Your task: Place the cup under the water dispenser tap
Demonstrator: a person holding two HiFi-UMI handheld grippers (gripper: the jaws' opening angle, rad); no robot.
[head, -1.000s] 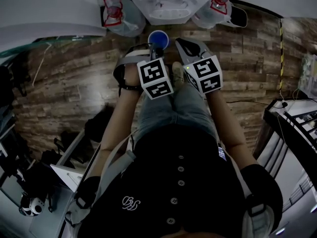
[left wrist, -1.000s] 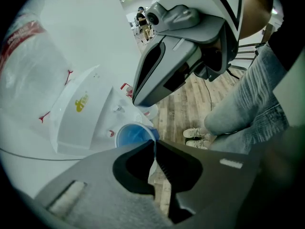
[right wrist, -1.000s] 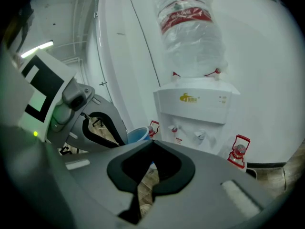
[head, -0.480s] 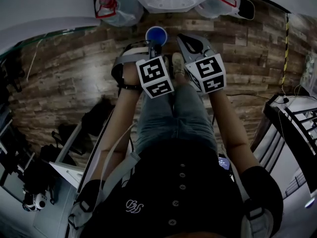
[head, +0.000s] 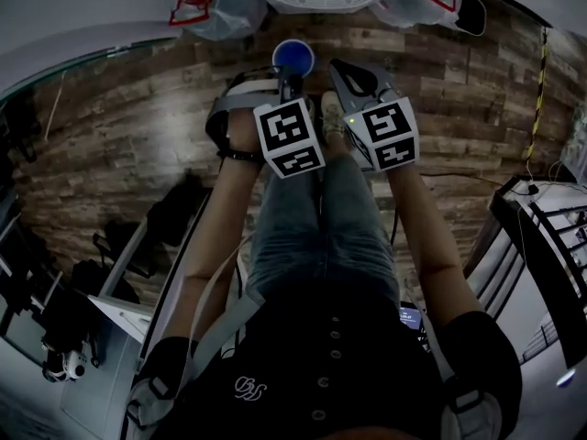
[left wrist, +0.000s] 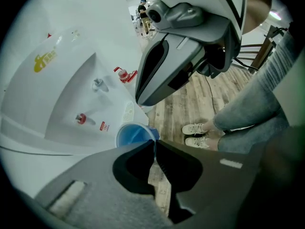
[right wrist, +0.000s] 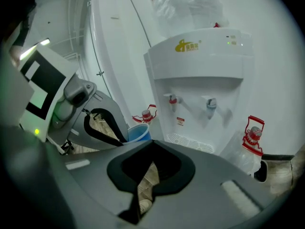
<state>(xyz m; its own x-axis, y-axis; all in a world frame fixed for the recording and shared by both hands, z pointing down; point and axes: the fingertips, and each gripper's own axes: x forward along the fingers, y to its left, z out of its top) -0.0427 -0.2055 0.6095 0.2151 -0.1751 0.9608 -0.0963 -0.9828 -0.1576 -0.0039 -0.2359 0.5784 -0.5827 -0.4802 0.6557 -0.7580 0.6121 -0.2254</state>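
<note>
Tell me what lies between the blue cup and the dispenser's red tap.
No object stands there. In the left gripper view, only the dispenser's white front panel with a small red label shows between the blue cup and the red tap.

Upright small blue plastic cup (head: 293, 58), mouth up, rim pinched in left gripper (left wrist: 155, 144); just in front of white water dispenser (right wrist: 200, 80), lower than its taps (right wrist: 172, 99).
</note>
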